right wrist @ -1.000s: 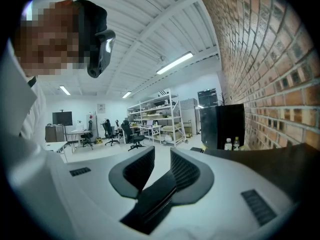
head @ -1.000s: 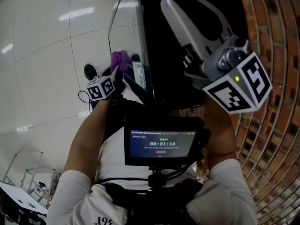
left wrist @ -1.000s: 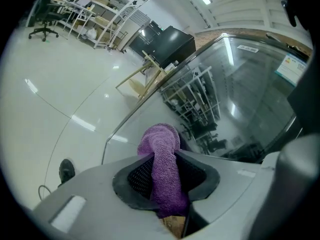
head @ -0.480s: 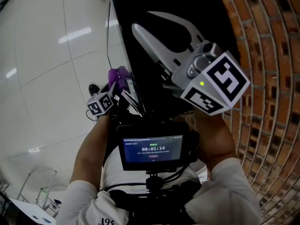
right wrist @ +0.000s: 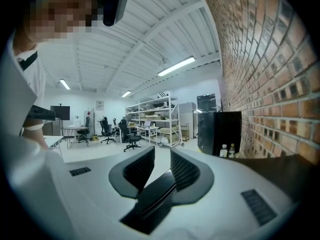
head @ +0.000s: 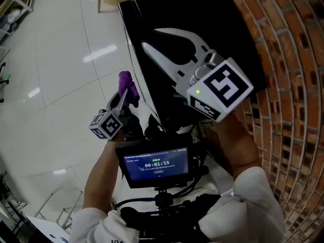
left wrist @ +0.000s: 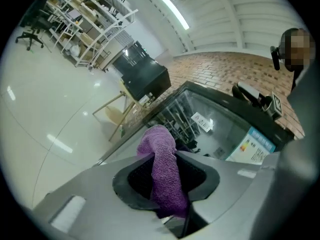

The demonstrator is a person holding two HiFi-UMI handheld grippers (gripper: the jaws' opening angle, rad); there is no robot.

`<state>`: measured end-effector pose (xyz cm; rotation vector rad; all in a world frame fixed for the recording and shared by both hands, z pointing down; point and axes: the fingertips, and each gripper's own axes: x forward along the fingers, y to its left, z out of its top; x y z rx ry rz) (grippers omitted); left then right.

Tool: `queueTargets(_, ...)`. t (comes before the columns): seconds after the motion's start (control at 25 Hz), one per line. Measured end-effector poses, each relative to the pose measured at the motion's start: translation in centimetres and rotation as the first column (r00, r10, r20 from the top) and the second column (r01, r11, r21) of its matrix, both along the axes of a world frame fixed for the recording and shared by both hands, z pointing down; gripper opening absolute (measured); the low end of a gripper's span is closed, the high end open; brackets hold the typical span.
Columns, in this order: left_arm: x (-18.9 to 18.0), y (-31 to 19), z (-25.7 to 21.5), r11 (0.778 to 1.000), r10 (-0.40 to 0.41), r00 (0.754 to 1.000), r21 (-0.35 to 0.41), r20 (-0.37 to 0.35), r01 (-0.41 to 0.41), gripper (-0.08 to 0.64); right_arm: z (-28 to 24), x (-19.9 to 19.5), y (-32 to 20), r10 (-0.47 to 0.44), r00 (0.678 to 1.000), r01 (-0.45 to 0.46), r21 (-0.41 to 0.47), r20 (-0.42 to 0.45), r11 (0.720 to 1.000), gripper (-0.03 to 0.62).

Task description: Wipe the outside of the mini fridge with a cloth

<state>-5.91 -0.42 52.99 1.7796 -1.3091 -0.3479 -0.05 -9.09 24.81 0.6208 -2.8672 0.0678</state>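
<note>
Cloth of fuzzy purple terry (head: pixel 126 85) is pinched tight in the left gripper (head: pixel 122 98), loose end poking out past the tips! Just right of it stands the black mini fridge with a glass door (head: pixel 202 14), and the door face runs from near to far. Whether the cloth meets the glass, I can't tell. The right gripper (right wrist: pixel 162 161) hangs over the fridge top, jaws slightly apart and empty. Left hand's nearer for the stroke along that door.
</note>
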Motion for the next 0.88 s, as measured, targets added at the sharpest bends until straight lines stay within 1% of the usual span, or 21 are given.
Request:
queueTargets(0.08,-0.2,-0.3,-2.8,0.999,-0.012,1.000,0.032,-0.015,0.012,0.110,-0.7,0.3,0.0,-0.001,1.000,0.001,0.006,0.008,1.000,0.091)
queueTargets(0.2,-0.2,-0.6,-7.3,0.996,-0.017,0.999,0.087,-0.028,0.019,0.110,-1.8,1.0,0.1,0.004,0.999,-0.003,-0.013,0.033,1.000,0.091)
queueTargets(0.44,-0.8,-1.4,-16.0,0.978,0.014,1.000,0.206,0.006,-0.015,0.109,-3.7,3.8,-0.1,0.064,0.997,-0.063,-0.018,0.033,0.998,0.091)
queueTargets(0.56,-0.9,-2.1,-20.0,0.964,0.067,0.996,0.255,0.059,-0.079,0.109,-4.4,5.4,-0.2,0.110,0.993,-0.108,-0.029,0.039,0.994,0.091)
queueTargets(0.72,-0.6,-3.4,-24.0,0.937,0.141,0.980,0.301,0.137,-0.177,0.109,-5.4,6.9,-0.6,0.172,0.984,-0.171,-0.026,0.055,0.985,0.091)
queueTargets(0.8,0.0,-4.1,-25.5,0.919,0.191,0.967,0.314,0.169,-0.237,0.110,-5.5,7.3,-0.9,0.203,0.978,-0.202,-0.028,0.055,0.979,0.091)
queueTargets(0.88,0.7,-5.1,-26.8,0.892,0.253,0.944,0.327,0.210,-0.312,0.110,-5.5,7.5,-1.2,0.238,0.970,-0.237,-0.030,0.051,0.971,0.091)
